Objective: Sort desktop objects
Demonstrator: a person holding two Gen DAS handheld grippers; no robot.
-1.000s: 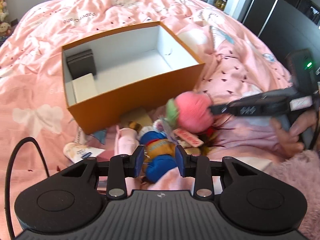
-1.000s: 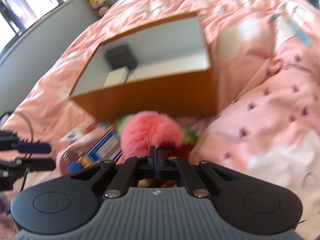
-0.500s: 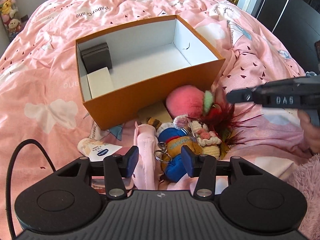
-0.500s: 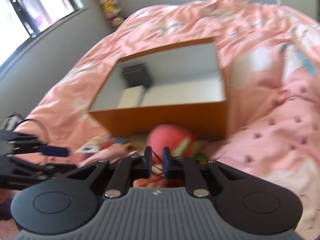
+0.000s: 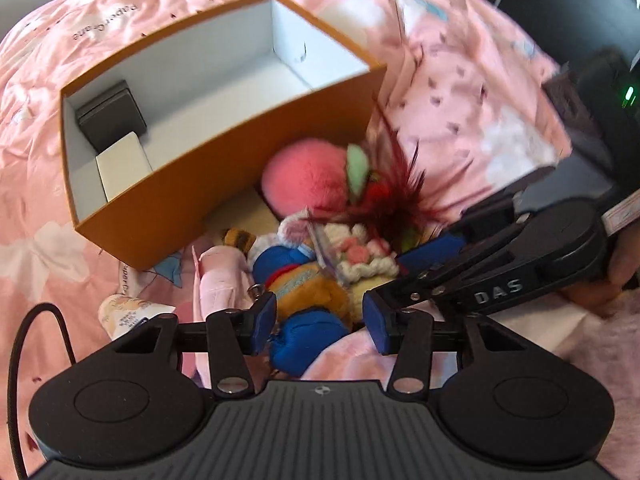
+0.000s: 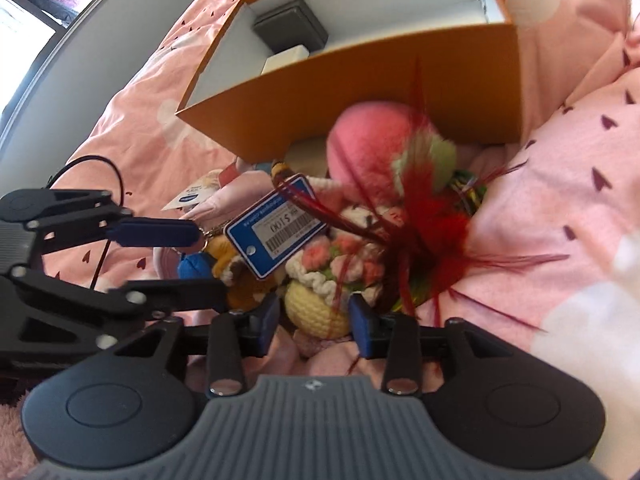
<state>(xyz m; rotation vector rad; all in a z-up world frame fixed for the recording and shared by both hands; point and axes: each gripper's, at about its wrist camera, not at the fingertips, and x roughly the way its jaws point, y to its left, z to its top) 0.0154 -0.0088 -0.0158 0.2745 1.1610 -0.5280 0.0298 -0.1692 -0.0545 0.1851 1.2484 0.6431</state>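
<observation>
Two hand-held grippers closed in on a heap of small toys piled on a pink quilt just in front of an orange box. The left gripper had just been opening, its jaws apart on either side of a blue-and-orange doll, the pads not yet pressing on it. The right gripper had also just been opening, its jaws apart around a yellow crochet basket, again without a visible squeeze.

A pink pompom lay against the box's near wall, red feathers sprawling over the heap, and a blue price tag hanging across the doll. Inside the box, a dark case and a white block sat at the left end; the rest of the floor was bare.

The step in hand looked like a double pick from the heap. To do it well, each gripper probably needed to settle lower so the pads met the body of its toy rather than loose trim. The feathers, tag string and key ring could drag neighbours along, so a slow, straight lift seemed wise. With the grippers nearly touching, lifting one at a time would likely avoid a clash before clearing the box wall.
</observation>
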